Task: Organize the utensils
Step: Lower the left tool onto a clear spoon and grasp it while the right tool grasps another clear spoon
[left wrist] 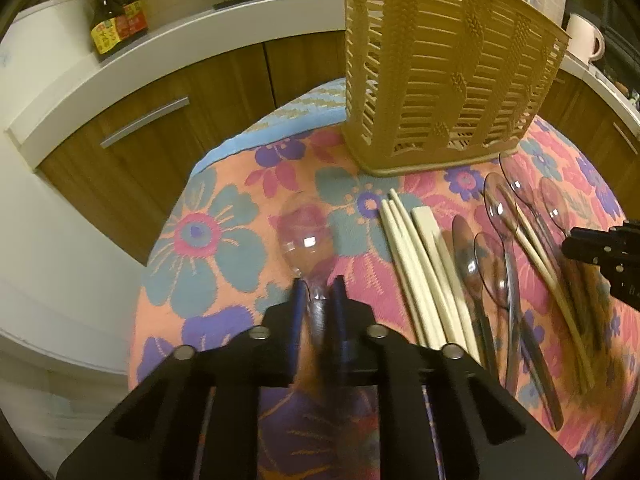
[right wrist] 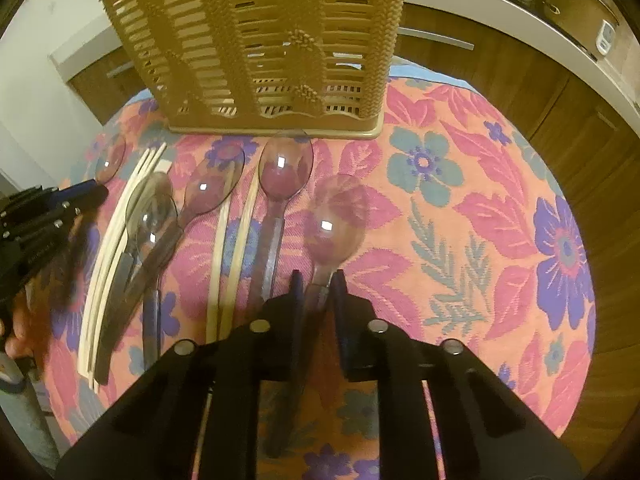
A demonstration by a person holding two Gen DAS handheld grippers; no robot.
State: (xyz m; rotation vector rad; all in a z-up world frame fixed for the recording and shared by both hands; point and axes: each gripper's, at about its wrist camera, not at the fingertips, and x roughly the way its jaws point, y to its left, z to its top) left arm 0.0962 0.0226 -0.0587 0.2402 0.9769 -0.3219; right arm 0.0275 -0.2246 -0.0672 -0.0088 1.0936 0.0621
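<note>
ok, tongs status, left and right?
Left tongs: closed on a clear plastic spoon by its handle.
Right tongs: closed on another clear spoon, also by the handle.

Right claw [right wrist: 317, 280] around clear spoon [right wrist: 334, 222]

Left gripper [left wrist: 319, 286], right gripper [right wrist: 317, 280]: clamped.

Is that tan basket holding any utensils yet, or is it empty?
Empty, as far as visible: through the basket's slats only its floor shows. The spoons and chopsticks lie on the cloth.
</note>
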